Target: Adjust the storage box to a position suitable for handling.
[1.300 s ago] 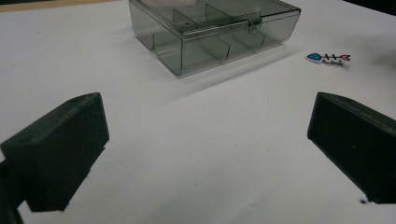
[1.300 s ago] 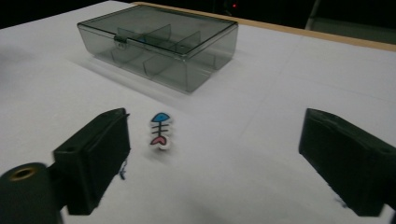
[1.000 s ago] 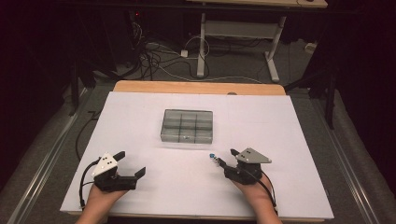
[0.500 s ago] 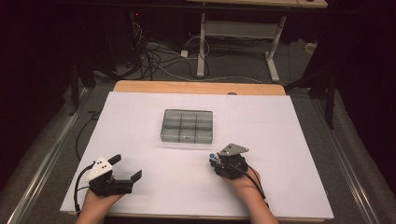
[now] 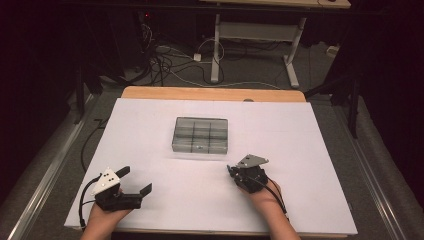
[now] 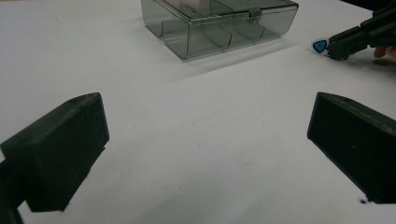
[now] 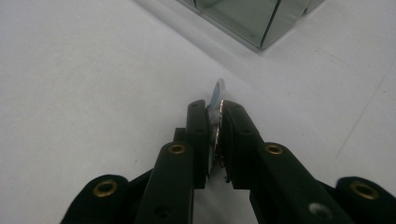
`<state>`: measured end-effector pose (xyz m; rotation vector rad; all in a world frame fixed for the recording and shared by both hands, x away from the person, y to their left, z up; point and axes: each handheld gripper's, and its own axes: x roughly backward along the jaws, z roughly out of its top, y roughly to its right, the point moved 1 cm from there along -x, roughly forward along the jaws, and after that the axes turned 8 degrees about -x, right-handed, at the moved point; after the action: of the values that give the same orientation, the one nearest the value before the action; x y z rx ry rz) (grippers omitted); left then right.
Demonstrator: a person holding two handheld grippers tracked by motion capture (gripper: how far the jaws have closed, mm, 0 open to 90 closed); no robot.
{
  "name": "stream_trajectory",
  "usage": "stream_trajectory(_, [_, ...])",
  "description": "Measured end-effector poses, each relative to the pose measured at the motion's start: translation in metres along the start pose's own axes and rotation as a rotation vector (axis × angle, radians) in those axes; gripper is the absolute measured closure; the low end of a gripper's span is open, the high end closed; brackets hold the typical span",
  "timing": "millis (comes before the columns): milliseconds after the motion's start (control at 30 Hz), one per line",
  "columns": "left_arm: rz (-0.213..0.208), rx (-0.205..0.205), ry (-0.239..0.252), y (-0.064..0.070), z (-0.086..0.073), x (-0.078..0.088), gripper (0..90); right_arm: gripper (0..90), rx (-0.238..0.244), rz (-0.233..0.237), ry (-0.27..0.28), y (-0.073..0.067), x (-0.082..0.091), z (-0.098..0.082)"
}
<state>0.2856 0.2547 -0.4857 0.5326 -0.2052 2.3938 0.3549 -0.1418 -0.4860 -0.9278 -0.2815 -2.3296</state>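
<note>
**Right claw pinches the blue pick**

High view: the right claw [image 5: 235, 172] rests on the white counter [image 5: 310, 140], near the clear box [image 5: 200, 135]. Left gripper view: the left claw [image 6: 205, 149] stands spread, empty. Right gripper view: jaws, just closing, clamp the blue pick [image 7: 216, 95] upright.

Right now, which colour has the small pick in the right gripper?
Blue pick, clearest in the left gripper view.

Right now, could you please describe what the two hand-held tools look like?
Both are black. The left tool has blocky, wedge-shaped fingers; the right tool has slimmer ones with brass rivets. Each carries a grey three-cornered plate on top and trails a black cable.
</note>
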Motion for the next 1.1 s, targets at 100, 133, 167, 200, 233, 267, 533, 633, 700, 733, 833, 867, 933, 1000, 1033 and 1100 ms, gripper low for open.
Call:
stream_trajectory(100, [-0.016, -0.003, 0.004, 0.0, 0.002, -0.004, 0.0, 83.1, -0.006, -0.001, -0.003, 0.003, 0.005, -0.004])
stream_trajectory(133, [-0.02, -0.004, 0.005, 0.001, 0.003, -0.005, 0.0, 83.2, -0.007, -0.006, -0.003, 0.004, 0.007, -0.005])
stream_trajectory(167, [-0.025, -0.005, 0.004, 0.001, 0.004, -0.007, 0.0, 83.2, -0.015, -0.007, -0.002, 0.005, 0.009, -0.007])
stream_trajectory(200, [-0.03, -0.01, 0.003, 0.002, 0.005, -0.009, 0.0, 83.2, -0.023, -0.008, -0.002, 0.007, 0.012, -0.009])
stream_trajectory(233, [-0.035, -0.014, 0.002, 0.002, 0.006, -0.01, 0.0, 83.2, -0.031, -0.015, -0.004, 0.009, 0.015, -0.012])
stream_trajectory(267, [-0.04, -0.015, 0.003, 0.003, 0.007, -0.012, 0.0, 83.2, -0.037, -0.021, -0.002, 0.011, 0.018, -0.014])
stream_trajectory(533, [-0.076, -0.031, 0.005, 0.005, 0.015, -0.027, 0.0, 83.1, -0.119, -0.077, 0.006, 0.031, 0.05, -0.043])
stream_trajectory(633, [-0.084, -0.034, 0.01, 0.006, 0.018, -0.03, 0.0, 83.0, -0.157, -0.107, 0.016, 0.041, 0.061, -0.052])
stream_trajectory(700, [-0.089, -0.03, 0.016, 0.006, 0.019, -0.032, 0.0, 83.0, -0.18, -0.121, 0.02, 0.047, 0.067, -0.057])
stream_trajectory(733, [-0.091, -0.028, 0.018, 0.006, 0.02, -0.032, 0.0, 83.0, -0.188, -0.128, 0.022, 0.049, 0.07, -0.059])
stream_trajectory(833, [-0.095, -0.025, 0.021, 0.005, 0.02, -0.034, 0.0, 82.5, -0.203, -0.14, 0.023, 0.053, 0.072, -0.063])
stream_trajectory(867, [-0.096, -0.024, 0.02, 0.005, 0.02, -0.034, 0.0, 82.4, -0.209, -0.139, 0.027, 0.053, 0.072, -0.064])
stream_trajectory(933, [-0.099, -0.024, 0.018, 0.005, 0.02, -0.034, 0.0, 81.1, -0.211, -0.139, 0.029, 0.053, 0.072, -0.064])
stream_trajectory(1000, [-0.098, -0.025, 0.018, 0.005, 0.02, -0.034, 0.0, 78.3, -0.211, -0.135, 0.03, 0.053, 0.072, -0.064])
stream_trajectory(1033, [-0.097, -0.025, 0.019, 0.004, 0.02, -0.033, 0.0, 73.5, -0.213, -0.129, 0.034, 0.053, 0.071, -0.064])
stream_trajectory(1100, [-0.095, -0.024, 0.02, 0.004, 0.02, -0.033, 0.0, 69.9, -0.209, -0.128, 0.045, 0.053, 0.072, -0.063])
